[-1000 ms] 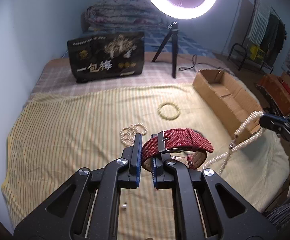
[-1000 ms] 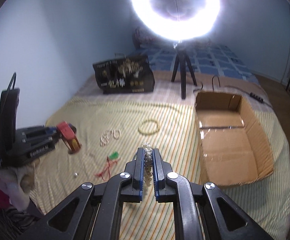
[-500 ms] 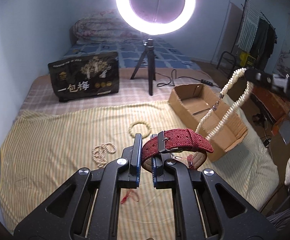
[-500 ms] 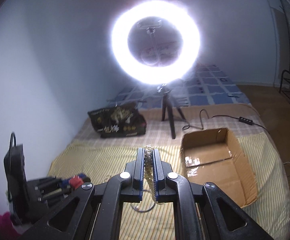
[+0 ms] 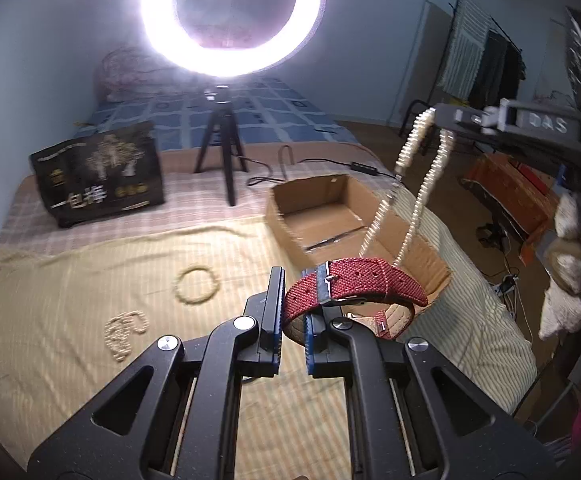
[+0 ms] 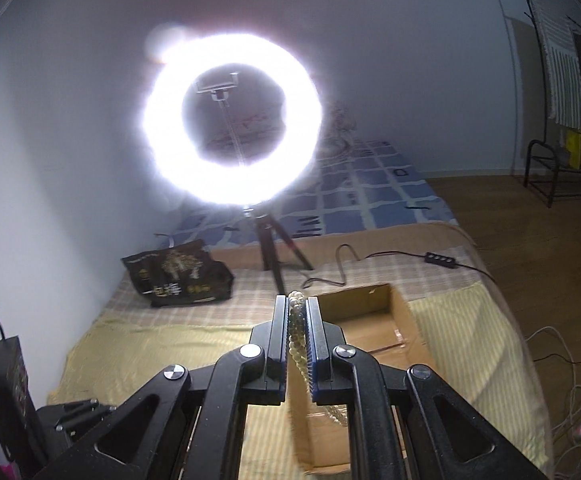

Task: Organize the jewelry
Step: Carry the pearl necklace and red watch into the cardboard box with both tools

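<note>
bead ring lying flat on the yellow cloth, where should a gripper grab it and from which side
Come straight down on the bead ring: it lies flat on the striped cloth, an open loop with clear space around it. Probably best to put one finger inside the loop and one outside, pinching a single stretch of the band. The near arc looks easiest. Both grippers are full now, the left on the watch.

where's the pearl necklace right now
In the left wrist view the pearl necklace hangs at upper right from the right gripper, dangling over the cardboard box, just behind the red watch strap held by the left gripper.
</note>
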### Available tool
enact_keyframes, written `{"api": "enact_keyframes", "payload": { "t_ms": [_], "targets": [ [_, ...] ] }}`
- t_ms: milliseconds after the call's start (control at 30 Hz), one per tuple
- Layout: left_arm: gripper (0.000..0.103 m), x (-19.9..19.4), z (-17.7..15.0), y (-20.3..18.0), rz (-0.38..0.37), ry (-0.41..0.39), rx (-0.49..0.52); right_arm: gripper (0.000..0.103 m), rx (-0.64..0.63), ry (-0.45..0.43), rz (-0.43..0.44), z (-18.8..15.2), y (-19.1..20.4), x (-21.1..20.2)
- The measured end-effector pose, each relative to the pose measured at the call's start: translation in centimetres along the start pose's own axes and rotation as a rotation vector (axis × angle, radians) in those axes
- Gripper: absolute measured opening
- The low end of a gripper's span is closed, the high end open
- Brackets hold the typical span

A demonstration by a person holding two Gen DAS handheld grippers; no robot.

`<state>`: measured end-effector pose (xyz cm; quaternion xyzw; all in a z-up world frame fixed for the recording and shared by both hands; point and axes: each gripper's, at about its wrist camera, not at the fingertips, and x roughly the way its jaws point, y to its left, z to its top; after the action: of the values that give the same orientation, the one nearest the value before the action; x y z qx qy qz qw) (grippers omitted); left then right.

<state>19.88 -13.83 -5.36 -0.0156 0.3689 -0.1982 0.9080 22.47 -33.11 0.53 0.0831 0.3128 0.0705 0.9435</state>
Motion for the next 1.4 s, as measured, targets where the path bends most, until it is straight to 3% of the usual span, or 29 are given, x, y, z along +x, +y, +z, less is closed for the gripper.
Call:
{"api": "enact_keyframes", "payload": {
  "t_ms": [467,800,1000,1100,1133,1200,1400],
  "targets": [
    [0.006,7.4,0.0,-5.2,-0.059,0.074,0.022,0.005,0.037,0.077,-0.055,0.5,-5.9,5.0],
    [0.006,12.8,-0.9,-5.1,-0.066,0.176,-0.01,0.005,0.069,0.137,-0.062,-0.3,-8.0,9.7],
    [0.006,14.2,-1.2,-5.3,-0.061,0.194,-0.003,0.005,0.078,0.185,-0.071,-1.4,-9.0,12.1],
    [0.007,14.4,-1.2,-5.7,-0.06,0.197,0.006,0.01,0.088,0.189,-0.07,-1.5,-9.3,12.5],
    [0.01,14.4,-1.2,-5.7,-0.061,0.199,0.008,0.022,0.095,0.189,-0.069,-1.5,-9.5,12.4],
    [0.036,14.5,-1.2,-5.9,-0.07,0.215,0.007,0.033,0.103,0.179,-0.074,-1.5,-9.7,12.2],
    [0.037,13.6,-1.0,-5.8,-0.062,0.185,0.01,0.049,0.091,0.165,-0.11,-1.3,-9.8,11.1]
  ]
}}
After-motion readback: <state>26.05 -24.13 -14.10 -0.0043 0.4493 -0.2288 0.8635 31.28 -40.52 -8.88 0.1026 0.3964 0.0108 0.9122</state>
